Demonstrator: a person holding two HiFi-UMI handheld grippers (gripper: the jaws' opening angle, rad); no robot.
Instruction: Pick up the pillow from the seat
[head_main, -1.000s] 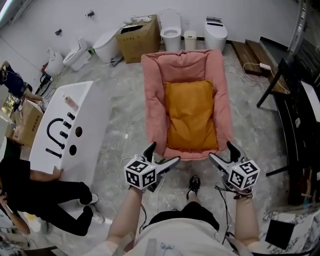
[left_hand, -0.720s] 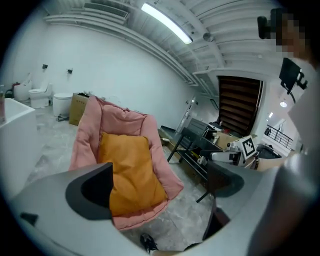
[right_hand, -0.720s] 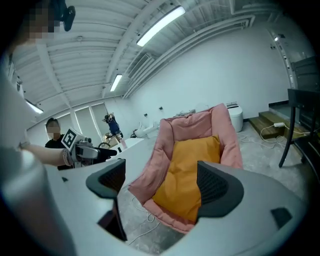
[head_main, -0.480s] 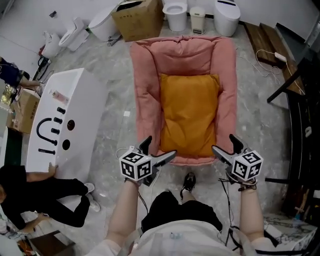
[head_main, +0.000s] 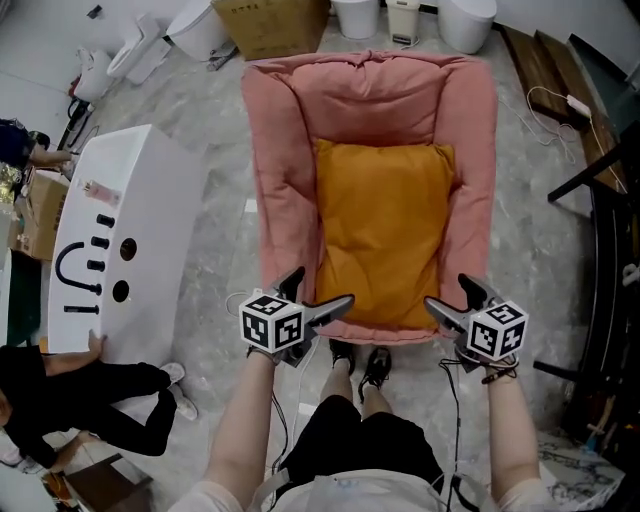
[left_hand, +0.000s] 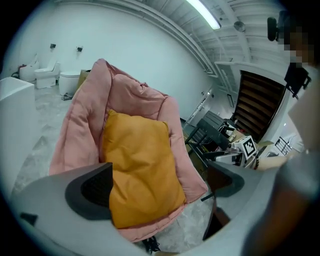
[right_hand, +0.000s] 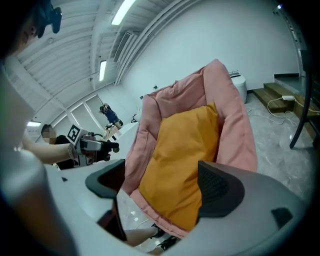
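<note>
Closer than a second ago, the plump pink padded seat (head_main: 275, 150), with its thick rolled sides, now fills the middle of the head view, beside a smooth white moulded panel (head_main: 130, 220) on the veined grey stone floor (head_main: 225, 200). In the seat's hollow lies the soft, rectangular orange pillow (head_main: 380, 230), its cloth faintly creased. Just before the seat's front lip hover the left gripper (head_main: 322, 288) and right gripper (head_main: 446, 290), each with its grey, rib-padded jaws spread wide and touching nothing.
</note>
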